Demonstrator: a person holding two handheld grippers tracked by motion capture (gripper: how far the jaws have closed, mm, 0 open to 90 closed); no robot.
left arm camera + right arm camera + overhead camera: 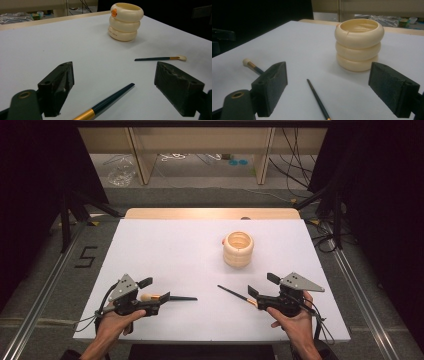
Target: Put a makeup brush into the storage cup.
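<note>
On the white table (165,250), taken from the high view: one cream ringed holder (238,249), upright and empty, toward the far side; two dark-handled brushes lying flat on the near side of the holder, well apart from it. The left brush (167,297) lies between the jaws of the left gripper (154,295), handle tip pointing right; the right brush (235,294) lies slantwise with its near end between the jaws of the right gripper (261,291). Both tongs stand spread; neither pinches anything. From the left gripper view: jaws wide apart, the left brush (110,100) on the table between them, untouched, its gold collar nearest the camera; the right brush (160,58) farther off, to the right of and nearer than the holder (125,21). From the right gripper view: jaws likewise wide, the right brush (318,98) running up between them toward the holder (359,45); the left brush (252,66) partly behind the left jaw. Status, as judged: nothing yet lifted; both brushes remain to be gripped and stood in the holder.
</note>
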